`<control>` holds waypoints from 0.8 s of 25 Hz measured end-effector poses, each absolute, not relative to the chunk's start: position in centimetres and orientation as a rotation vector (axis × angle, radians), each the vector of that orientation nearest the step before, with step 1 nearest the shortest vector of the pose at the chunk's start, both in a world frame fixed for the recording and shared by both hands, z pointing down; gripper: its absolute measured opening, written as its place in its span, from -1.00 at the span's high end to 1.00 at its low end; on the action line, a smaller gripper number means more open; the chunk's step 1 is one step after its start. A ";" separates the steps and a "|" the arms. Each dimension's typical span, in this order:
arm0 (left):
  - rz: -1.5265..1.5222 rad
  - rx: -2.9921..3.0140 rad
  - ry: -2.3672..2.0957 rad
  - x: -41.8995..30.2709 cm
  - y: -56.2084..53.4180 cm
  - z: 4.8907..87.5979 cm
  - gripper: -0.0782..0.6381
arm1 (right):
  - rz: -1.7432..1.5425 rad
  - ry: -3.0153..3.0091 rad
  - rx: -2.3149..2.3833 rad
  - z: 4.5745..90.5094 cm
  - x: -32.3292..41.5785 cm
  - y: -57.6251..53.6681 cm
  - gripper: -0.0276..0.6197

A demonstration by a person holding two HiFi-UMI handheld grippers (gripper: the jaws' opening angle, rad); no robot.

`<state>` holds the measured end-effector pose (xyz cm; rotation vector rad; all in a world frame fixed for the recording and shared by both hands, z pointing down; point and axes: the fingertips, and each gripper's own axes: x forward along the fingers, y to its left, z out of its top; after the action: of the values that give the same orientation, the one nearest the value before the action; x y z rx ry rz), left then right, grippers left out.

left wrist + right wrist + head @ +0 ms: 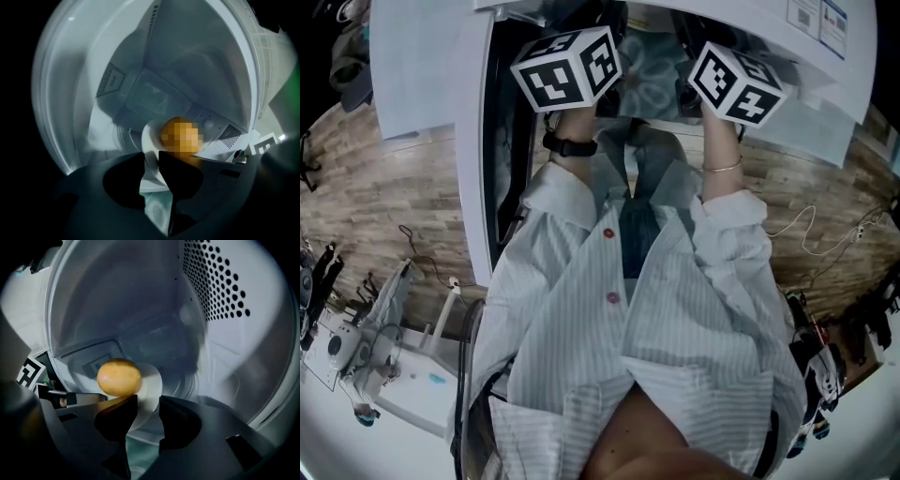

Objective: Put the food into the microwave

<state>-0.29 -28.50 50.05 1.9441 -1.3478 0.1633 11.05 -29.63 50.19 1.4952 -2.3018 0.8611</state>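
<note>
The food (119,377) sits on its plate (151,383) inside the microwave (220,282). The left gripper (150,159) and right gripper (149,404) have jaws apart astride the plate's rim, apparently not pinching it; only withdrawal remains.

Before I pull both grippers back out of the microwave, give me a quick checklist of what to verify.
1. Food in microwave: ok. The round golden food sits on the white plate inside the cavity.
2. Left gripper let go: ok, jaws apart around the plate rim.
3. Right gripper let go: ok, jaws apart around the rim.
4. Plate resting flat: cannot tell.
5. Grippers out of the cavity: not ok, both reach inside.
</note>
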 end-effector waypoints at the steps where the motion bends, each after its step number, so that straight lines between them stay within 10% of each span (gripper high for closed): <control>1: 0.175 1.954 -1.352 -0.3 -28.7 50.0 0.54 | 0.862 -2.301 1.501 50.2 11.1 -29.7 0.46; 20: 0.277 2.054 -1.355 -0.2 -30.9 50.2 0.50 | 0.820 -2.231 1.454 50.5 11.4 -30.9 0.45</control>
<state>-0.16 -30.89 50.15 2.0538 -1.3550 0.2774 11.41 -30.87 50.54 1.4542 -2.2312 0.8202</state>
